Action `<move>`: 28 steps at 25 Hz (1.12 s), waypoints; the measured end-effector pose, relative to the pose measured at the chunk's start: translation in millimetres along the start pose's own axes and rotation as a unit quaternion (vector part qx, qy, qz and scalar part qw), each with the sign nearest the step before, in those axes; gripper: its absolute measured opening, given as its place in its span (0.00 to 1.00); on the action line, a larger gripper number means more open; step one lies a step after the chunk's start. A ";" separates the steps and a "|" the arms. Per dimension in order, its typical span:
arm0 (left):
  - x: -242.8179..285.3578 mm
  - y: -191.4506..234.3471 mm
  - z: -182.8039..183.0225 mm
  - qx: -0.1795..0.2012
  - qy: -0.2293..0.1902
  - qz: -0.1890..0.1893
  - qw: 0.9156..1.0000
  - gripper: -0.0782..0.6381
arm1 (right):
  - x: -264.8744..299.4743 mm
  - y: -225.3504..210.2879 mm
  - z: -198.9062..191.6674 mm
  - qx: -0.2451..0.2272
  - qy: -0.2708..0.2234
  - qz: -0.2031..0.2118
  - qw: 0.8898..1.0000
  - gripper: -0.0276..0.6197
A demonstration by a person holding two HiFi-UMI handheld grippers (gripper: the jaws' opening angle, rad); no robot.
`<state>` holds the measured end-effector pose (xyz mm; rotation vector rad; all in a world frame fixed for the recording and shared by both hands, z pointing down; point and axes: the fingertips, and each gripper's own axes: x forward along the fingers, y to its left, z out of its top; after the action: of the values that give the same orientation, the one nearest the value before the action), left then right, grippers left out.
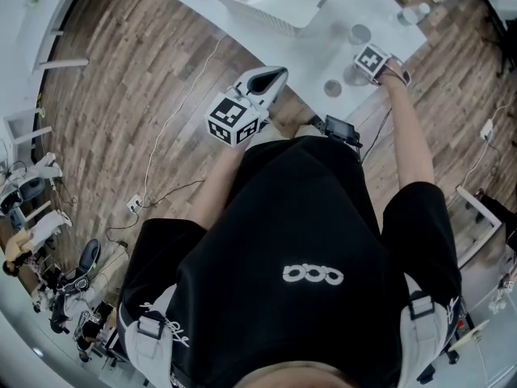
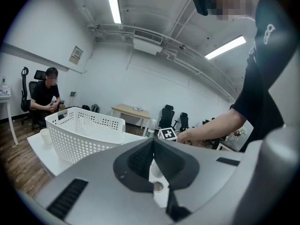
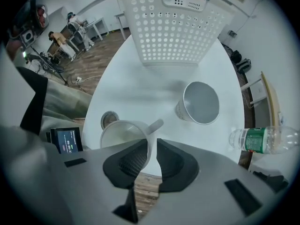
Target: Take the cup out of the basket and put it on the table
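My main worry is the table (image 3: 140,88). The cup (image 3: 119,135) hangs at the table's near rim, with floor (image 1: 121,95) showing just below my jaws. I can't tell whether its base is down yet. If I let go too early or off-level, I judge it could tip over that edge.

The basket (image 3: 173,27) stands well clear, so it is no hazard.

The right gripper (image 3: 153,146) points down, its fingers pinched on the cup's thin wall beside the handle. I think a one-sided hold like that lets the cup swing or flex, and it may slip. The other cup (image 3: 201,103) is near enough to be knocked by a sideways drift. The left gripper (image 2: 153,146) has its fingers together on nothing and is off the table.

The table is smooth, white and hard, with a rounded outline. The basket is white plastic with flared walls pierced by rows of round holes. The cup is pale, translucent and round, with a stubby handle. The other cup is tapered, upright and empty. The bottle (image 3: 260,139) is clear plastic with a green label. The grommet (image 3: 108,119) is a small round insert just beside the held cup.
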<state>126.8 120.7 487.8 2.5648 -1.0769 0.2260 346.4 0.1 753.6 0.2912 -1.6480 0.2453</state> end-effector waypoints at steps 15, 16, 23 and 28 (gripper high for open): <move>27.8 2.0 18.0 0.027 0.007 -0.068 0.997 0.12 | -130.8 1.8 -35.6 0.171 -0.150 -0.122 0.966 0.11; 30.6 0.6 20.8 0.030 0.007 -0.075 0.997 0.12 | -143.0 4.0 -33.7 0.175 -0.167 -0.136 0.961 0.11; 48.2 -7.2 31.9 0.052 0.015 -0.123 0.991 0.12 | -201.0 41.9 -27.9 0.271 -0.283 -0.180 0.902 0.10; 58.8 -15.9 36.0 0.065 0.020 -0.150 0.986 0.12 | -228.9 72.8 -26.7 0.314 -0.347 -0.204 0.860 0.09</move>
<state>179.7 78.6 466.6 2.7819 -0.6672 0.2766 367.3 87.6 529.3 1.3420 -2.1172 0.3788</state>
